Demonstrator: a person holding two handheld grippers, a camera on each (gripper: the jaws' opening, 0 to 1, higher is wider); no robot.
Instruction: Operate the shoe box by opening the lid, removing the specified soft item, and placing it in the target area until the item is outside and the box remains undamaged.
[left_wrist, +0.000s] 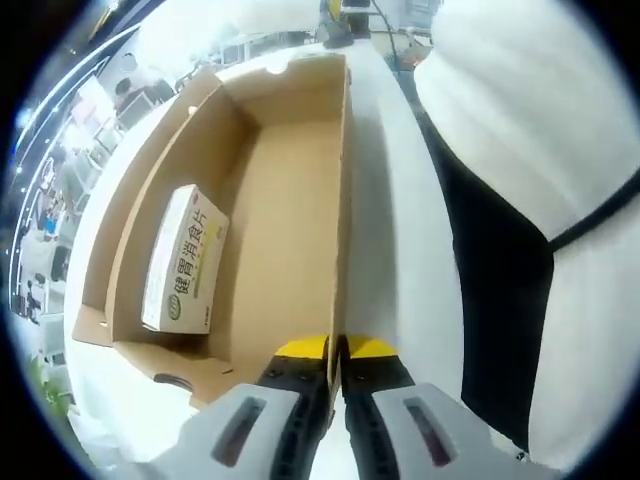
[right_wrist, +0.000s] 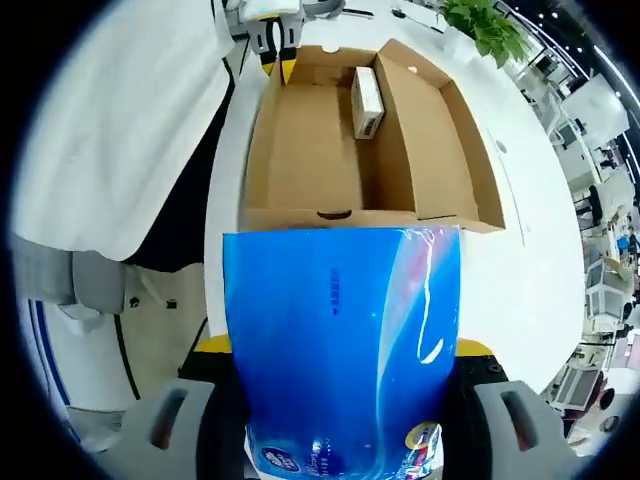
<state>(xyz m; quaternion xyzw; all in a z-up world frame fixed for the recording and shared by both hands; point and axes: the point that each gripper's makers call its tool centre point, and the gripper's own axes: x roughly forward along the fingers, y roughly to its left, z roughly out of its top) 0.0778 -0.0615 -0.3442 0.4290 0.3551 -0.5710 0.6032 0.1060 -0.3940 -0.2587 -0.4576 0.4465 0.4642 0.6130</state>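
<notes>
The brown cardboard shoe box (left_wrist: 290, 200) lies open on a white table, and inside it a small white and green carton (left_wrist: 185, 260) rests against one wall. My left gripper (left_wrist: 336, 350) is shut on the top edge of the box's side wall. In the right gripper view the box (right_wrist: 320, 140) stands ahead with its lid (right_wrist: 440, 150) folded out to the right. My right gripper (right_wrist: 340, 350) is shut on a blue plastic soft pack (right_wrist: 330, 340), held up outside the near end of the box. The left gripper (right_wrist: 275, 40) shows at the box's far left corner.
The white table (left_wrist: 385, 210) runs along the box and past its lid (right_wrist: 530, 280). A person in white clothing (left_wrist: 530, 110) stands close beside the table (right_wrist: 120, 120). A green plant (right_wrist: 490, 30) sits at the far corner. Desks and office gear lie beyond.
</notes>
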